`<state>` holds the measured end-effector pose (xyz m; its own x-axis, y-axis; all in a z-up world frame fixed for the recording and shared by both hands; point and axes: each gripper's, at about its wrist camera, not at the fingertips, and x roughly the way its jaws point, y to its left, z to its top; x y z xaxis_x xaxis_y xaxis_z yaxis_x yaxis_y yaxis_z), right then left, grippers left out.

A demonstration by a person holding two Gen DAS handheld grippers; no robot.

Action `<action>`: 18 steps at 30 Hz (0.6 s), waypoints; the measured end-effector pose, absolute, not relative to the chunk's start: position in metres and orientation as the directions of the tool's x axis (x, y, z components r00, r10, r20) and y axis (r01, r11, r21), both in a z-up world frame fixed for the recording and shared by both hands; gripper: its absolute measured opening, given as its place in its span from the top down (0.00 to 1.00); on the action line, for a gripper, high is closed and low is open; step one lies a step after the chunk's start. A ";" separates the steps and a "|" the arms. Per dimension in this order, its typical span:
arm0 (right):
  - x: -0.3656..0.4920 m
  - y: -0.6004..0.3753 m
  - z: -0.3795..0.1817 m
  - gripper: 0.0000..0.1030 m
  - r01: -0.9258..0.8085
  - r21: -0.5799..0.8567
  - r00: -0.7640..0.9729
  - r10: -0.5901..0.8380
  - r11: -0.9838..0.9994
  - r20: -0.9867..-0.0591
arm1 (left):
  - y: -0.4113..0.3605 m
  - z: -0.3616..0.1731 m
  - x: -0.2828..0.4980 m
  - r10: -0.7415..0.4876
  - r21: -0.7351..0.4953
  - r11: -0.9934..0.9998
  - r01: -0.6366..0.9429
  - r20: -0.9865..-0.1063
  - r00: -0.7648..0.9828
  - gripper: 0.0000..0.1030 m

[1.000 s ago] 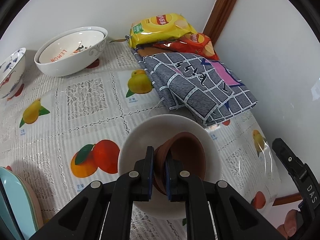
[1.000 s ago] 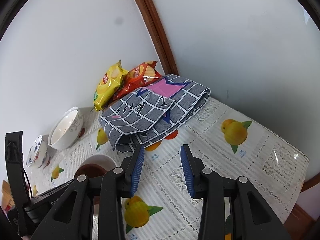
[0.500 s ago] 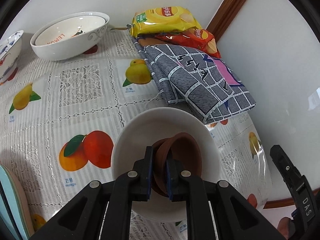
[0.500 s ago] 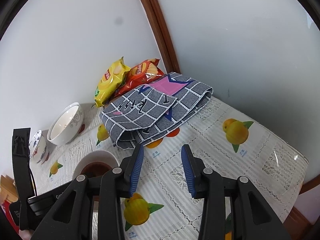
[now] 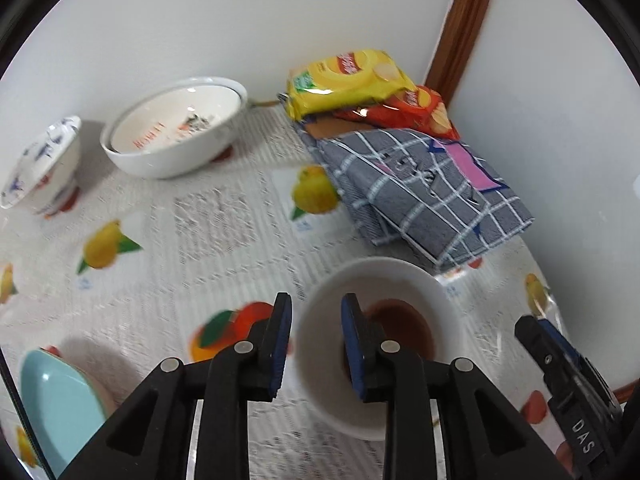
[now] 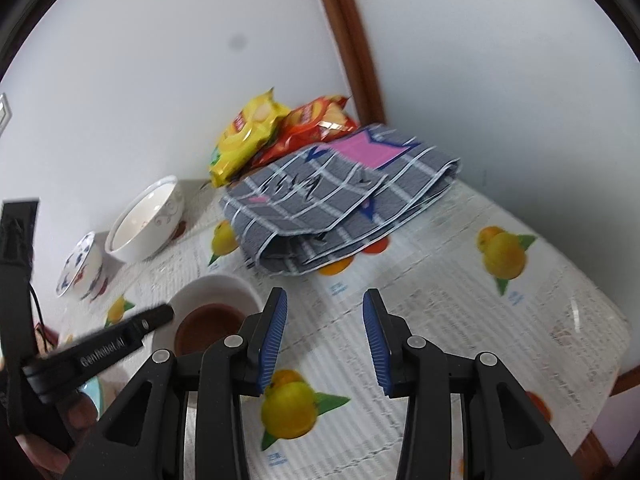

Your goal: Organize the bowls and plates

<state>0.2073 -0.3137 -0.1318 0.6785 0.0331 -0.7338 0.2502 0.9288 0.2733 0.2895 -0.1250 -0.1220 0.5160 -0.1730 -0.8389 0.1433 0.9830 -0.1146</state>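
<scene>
A small brown bowl (image 5: 404, 326) lies inside a white bowl (image 5: 384, 280) on the fruit-print tablecloth. My left gripper (image 5: 316, 308) hovers just above the white bowl's near-left rim. Its jaws are opening, with the rim showing between them and nothing pressed. From the right wrist view the brown bowl (image 6: 208, 322) sits in the white bowl (image 6: 218, 284), and a finger of the left gripper (image 6: 132, 326) reaches over it. My right gripper (image 6: 324, 298) is open over bare tablecloth, to the right of the bowls, with nothing between its fingers.
A large white bowl (image 5: 176, 140) with a lettered bowl nested in it stands at the back. Left of it is a blue-patterned bowl (image 5: 40, 168). Teal plates (image 5: 60, 408) lie at the near left. A folded grey checked cloth (image 5: 420, 188) and snack bags (image 5: 348, 76) fill the corner.
The left gripper, shut on the brown bowl's rim before, has parted its jaws and drawn back and up. The brown bowl now rests in the white bowl. The right gripper has hardly moved.
</scene>
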 end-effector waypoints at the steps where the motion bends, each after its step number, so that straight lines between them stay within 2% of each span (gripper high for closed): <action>1: 0.208 -0.311 -0.134 0.62 0.243 0.278 0.674 0.044 0.929 -0.737 | -0.123 -0.122 0.291 -0.167 -0.109 0.984 0.140 -0.842 0.513 0.76; 6: 0.216 -0.293 -0.143 0.62 0.199 0.257 0.650 0.069 0.946 -0.757 | -0.116 -0.136 0.300 -0.142 -0.091 0.987 0.130 -0.873 0.466 0.76; 10: 0.226 -0.284 -0.156 0.63 0.178 0.243 0.618 0.084 0.954 -0.782 | -0.116 -0.144 0.301 -0.145 -0.092 0.986 0.140 -0.886 0.441 0.72; 12: 0.230 -0.281 -0.161 0.70 0.167 0.250 0.600 0.103 0.954 -0.794 | -0.117 -0.148 0.302 -0.147 -0.092 0.985 0.145 -0.891 0.429 0.72; 18: 0.238 -0.278 -0.173 0.77 0.170 0.242 0.560 0.109 0.955 -0.821 | -0.120 -0.158 0.304 -0.138 -0.080 0.984 0.157 -0.902 0.409 0.72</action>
<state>0.2378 -0.2778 -0.1732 0.5604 0.1086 -0.8210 0.1697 0.9553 0.2421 0.3045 -0.1198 -0.1580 0.4092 -0.1384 -0.9019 0.1572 0.9843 -0.0798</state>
